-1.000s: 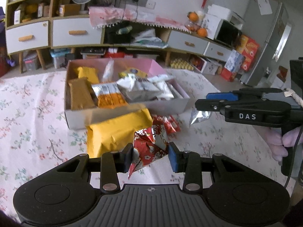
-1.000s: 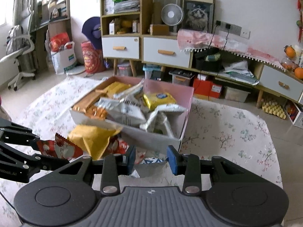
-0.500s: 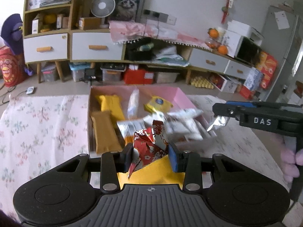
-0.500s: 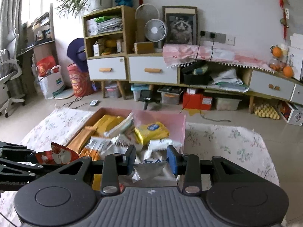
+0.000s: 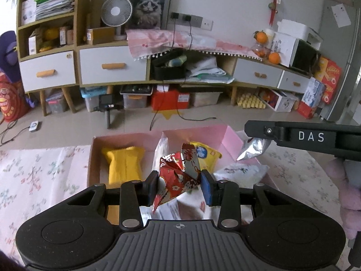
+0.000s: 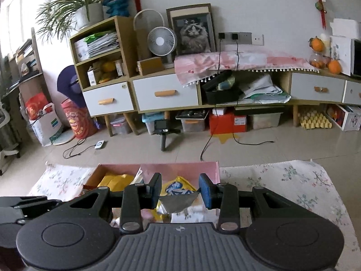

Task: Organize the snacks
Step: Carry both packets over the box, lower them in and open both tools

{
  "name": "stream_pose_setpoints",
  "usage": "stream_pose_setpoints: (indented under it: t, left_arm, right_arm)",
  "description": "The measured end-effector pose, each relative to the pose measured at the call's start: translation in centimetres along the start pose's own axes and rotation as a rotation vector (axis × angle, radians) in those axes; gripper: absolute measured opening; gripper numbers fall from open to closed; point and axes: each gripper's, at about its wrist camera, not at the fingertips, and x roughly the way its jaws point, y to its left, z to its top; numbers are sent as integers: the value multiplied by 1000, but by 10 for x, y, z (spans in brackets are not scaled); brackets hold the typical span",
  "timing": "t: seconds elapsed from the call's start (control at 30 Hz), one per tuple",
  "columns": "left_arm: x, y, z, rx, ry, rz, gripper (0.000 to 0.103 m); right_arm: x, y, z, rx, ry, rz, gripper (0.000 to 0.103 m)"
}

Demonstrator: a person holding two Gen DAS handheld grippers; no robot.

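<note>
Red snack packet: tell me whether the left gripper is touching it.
Touching. The left wrist view shows the left gripper shut on the red snack packet, both pads pressing its sides.

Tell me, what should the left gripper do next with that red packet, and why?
Probably lower it a little and let go. The left gripper holds the red packet above the pink box, where a yellow pack already lies, so it should drop inside. The right gripper holds a silver packet near the box's right wall.

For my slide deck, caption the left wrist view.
Left hand-held gripper carries a red snack packet above the pink box.
</note>
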Motion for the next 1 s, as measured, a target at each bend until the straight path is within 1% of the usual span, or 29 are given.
stream_pose_setpoints:
  t: [0.2, 0.33, 0.43, 0.47, 0.5, 0.53, 0.57, 0.63, 0.7, 0.77, 0.83, 0.9, 1.0]
  left_arm:
    - [19, -1, 6, 23, -2, 14, 37]
    - [24, -3, 6, 37, -5, 28, 37]
    - [26, -4, 5, 52, -7, 31, 40]
    - [26, -5, 5, 55, -8, 31, 45]
    - [26, -5, 5, 55, -3, 28, 60]
    - [25, -5, 5, 55, -2, 31, 68]
    - [23, -5, 5, 57, -9, 34, 74]
    - [18, -7, 4, 73, -24, 38, 76]
    - [13, -8, 5, 82, -19, 39, 82]
    - [7, -7, 5, 85, -19, 35, 83]
    - [0, -6, 4, 85, -20, 34, 85]
    - [-7, -4, 2, 81, -20, 32, 86]
    - [-19, 2, -1, 74, -12, 36, 87]
  right_arm:
    - [15, -6, 0, 13, 6, -5, 10]
    - [24, -9, -3, 16, 22, -13, 11]
    - [30, -12, -3, 26, 33, -16, 11]
    - [31, -12, -4, 30, 37, -17, 11]
    - [32, -13, -4, 37, 40, -16, 13]
    - [32, -13, -5, 43, 43, -16, 14]
    - [32, -14, -4, 52, 46, -24, 16]
    - [32, -15, -3, 65, 60, -42, 30]
    - [28, -15, -3, 69, 62, -45, 36]
    - [26, -15, -4, 66, 64, -47, 41]
    - [20, -14, -4, 65, 63, -52, 50]
    - [15, -14, -4, 65, 61, -55, 54]
    - [6, -13, -4, 62, 66, -59, 57]
